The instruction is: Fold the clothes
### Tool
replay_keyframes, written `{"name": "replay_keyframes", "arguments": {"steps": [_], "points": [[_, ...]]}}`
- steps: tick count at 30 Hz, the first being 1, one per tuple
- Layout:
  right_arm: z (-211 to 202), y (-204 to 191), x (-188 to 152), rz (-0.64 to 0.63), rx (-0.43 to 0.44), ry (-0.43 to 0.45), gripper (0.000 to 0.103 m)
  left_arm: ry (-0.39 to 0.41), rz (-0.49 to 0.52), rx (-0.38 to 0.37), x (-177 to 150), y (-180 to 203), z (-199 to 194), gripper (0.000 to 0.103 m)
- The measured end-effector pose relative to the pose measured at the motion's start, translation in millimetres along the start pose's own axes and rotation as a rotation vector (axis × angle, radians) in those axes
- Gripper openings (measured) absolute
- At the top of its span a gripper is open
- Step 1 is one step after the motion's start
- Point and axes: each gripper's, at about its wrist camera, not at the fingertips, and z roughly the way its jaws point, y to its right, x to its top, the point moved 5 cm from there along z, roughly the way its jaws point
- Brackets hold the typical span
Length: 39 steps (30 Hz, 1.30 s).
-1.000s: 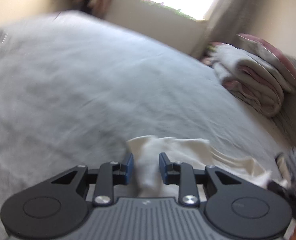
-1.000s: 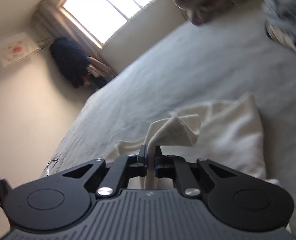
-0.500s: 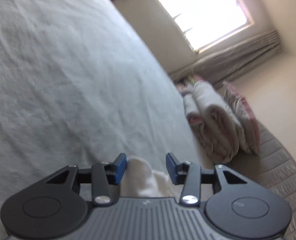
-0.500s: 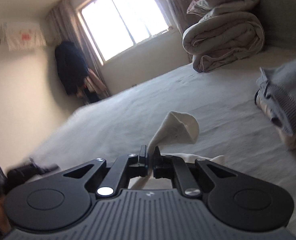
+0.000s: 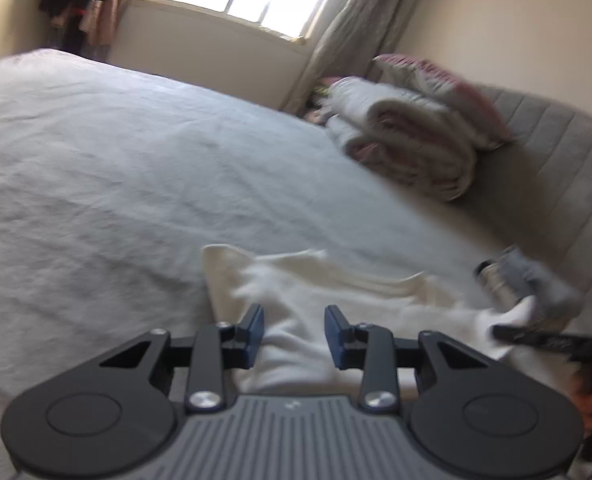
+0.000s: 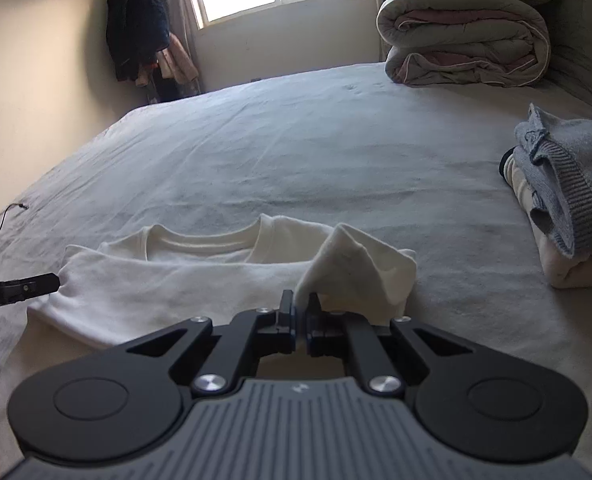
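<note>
A white T-shirt [image 6: 168, 280] lies spread on the grey bed sheet [image 6: 296, 152], its collar facing away from me. My right gripper [image 6: 302, 314] is shut on a raised corner of the shirt's right side, which stands up in a peak. In the left wrist view the white T-shirt [image 5: 320, 292] runs between and beyond the fingers of my left gripper [image 5: 294, 336], which stands open just over the fabric without pinching it. A finger of the left gripper [image 6: 20, 288] shows at the shirt's left edge in the right wrist view.
A folded stack, a grey-blue knit [image 6: 568, 184] on top of cream garments, sits on the bed to the right. A rolled quilt [image 6: 464, 48] with a pillow lies against the headboard. Dark clothes [image 6: 136, 24] hang in the corner by the window. A thin cable [image 6: 0, 220] lies at the left.
The left gripper's fingers have spread wider around the fabric. Both grippers have come down to the bed and the shirt now lies flat; the right one stays shut on its corner.
</note>
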Motion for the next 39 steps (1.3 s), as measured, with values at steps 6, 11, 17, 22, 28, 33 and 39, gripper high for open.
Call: {"name": "replay_keyframes", "arguments": {"steps": [6, 11, 17, 22, 28, 33, 39], "points": [[-12, 23, -5, 0.033, 0.012, -0.042, 0.015, -0.042, 0.021, 0.065, -6, -8, 4, 0.042], [-40, 51, 5, 0.115, -0.055, 0.037, 0.025, -0.046, -0.025, 0.082, 2, -6, 0, 0.040], [-41, 65, 4, 0.208, -0.049, 0.055, 0.026, -0.055, -0.046, 0.084, 16, -1, 3, 0.036], [-27, 55, 3, 0.191, -0.041, 0.043, 0.026, -0.093, -0.111, 0.119, 19, -10, 27, 0.036], [-23, 46, 3, 0.142, -0.052, 0.076, 0.008, -0.021, -0.137, 0.126, 13, -14, 25, 0.014], [-28, 41, 7, 0.136, 0.004, 0.102, 0.007, 0.041, -0.172, 0.129, 6, -26, 16, 0.014], [-10, 36, -1, 0.066, -0.090, 0.015, 0.009, 0.081, -0.119, 0.126, 18, -15, 6, 0.024]]}}
